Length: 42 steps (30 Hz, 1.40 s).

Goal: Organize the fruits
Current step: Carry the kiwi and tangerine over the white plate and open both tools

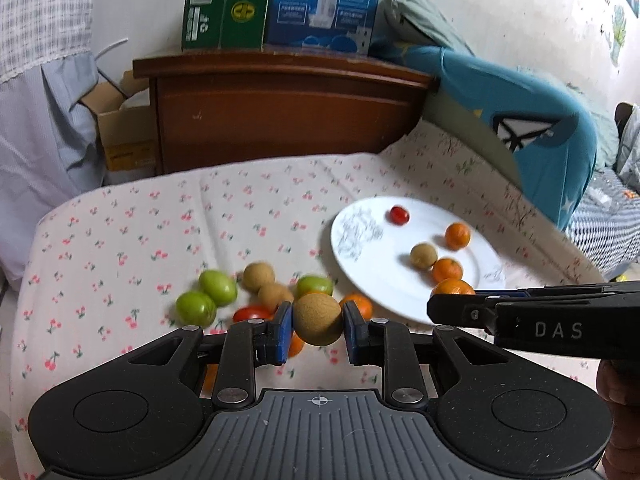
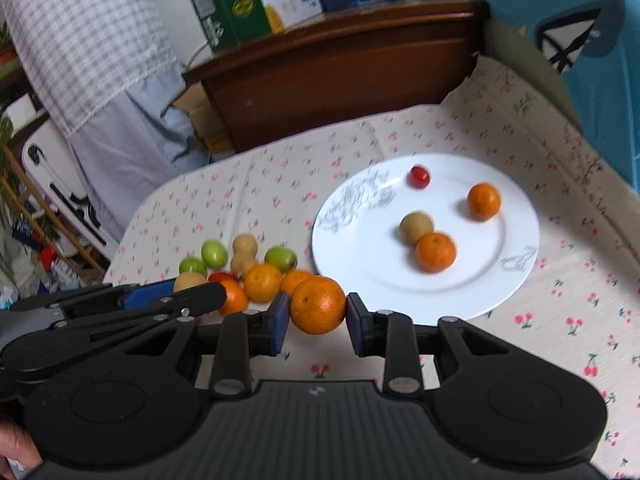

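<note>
Gripping a tan round fruit between its two blue pads, the left gripper is holding it raised above the cherry-print sheet of the bed, near the loose pile of fruit. The right gripper is clamping an orange in the same way, just in front of the near rim of the white plate.

In the right wrist view, the plate is carrying four pieces: a small red fruit toward the far side, an orange fruit to its right, a tan fruit in the middle, and another orange one touching that tan fruit on its near side.

To the left of the plate, the remaining fruit is lying bunched on the sheet. In the left wrist view, two green fruits are sitting side by side at the left edge of the pile, a third green fruit is lying nearer the plate, two tan fruits are resting between them, and a red fruit is showing partly behind the left gripper's pad. In the right wrist view, several oranges are crowding together at the near side of that pile.

Behind the bed, a brown wooden headboard is carrying a green carton and a blue carton side by side on its top, and a blue cushion is leaning to the right.
</note>
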Available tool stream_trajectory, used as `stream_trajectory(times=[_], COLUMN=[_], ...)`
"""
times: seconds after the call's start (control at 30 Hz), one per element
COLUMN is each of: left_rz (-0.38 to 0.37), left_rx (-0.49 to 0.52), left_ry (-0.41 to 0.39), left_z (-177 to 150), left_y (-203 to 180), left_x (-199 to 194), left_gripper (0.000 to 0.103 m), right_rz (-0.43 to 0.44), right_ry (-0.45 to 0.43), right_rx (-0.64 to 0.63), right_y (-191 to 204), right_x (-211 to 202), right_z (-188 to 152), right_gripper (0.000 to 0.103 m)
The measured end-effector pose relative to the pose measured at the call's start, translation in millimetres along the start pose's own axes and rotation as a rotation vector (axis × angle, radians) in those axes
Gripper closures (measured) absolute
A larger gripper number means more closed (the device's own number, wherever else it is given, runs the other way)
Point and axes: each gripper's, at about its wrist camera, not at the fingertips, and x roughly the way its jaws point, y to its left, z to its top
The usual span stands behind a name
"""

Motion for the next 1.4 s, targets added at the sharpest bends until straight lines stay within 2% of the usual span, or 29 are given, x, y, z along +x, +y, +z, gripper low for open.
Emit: stream_trajectory(times=[0.33, 0.63, 0.83, 1.0, 1.4], left_rz=[-0.055, -0.112, -0.131, -0.143, -0.163], left_rx=[0.005, 0.010, 0.023, 0.020, 0.031], left_ry=[-0.016, 0.010, 0.042, 0.058, 0.095], left_z=[22.0, 37.8, 45.0, 48.6, 51.5], left_y=[-6.6, -11.1, -14.8, -18.8, -26.3], left_x=[2.4, 23.6, 46.6, 62.6, 90.6], left_gripper=[0.079, 0.079, 0.079, 0.079, 0.079], right_rz=[-0.014, -0.091, -0.146, -0.160, -0.184], right_ry=[-0.104, -0.140, -0.126, -0.108, -0.068], right_rx=[0.090, 0.192, 0.268, 0.350, 0.418], right_y=[-22.0, -47.3, -60.8, -73.1, -82.5], right_x=[-27.0, -30.6, -23.4, -15.8, 2.6], right_z=[22.1, 29.8, 29.9, 27.6, 25.2], right_gripper=[0.073, 0.073, 0.073, 0.073, 0.073])
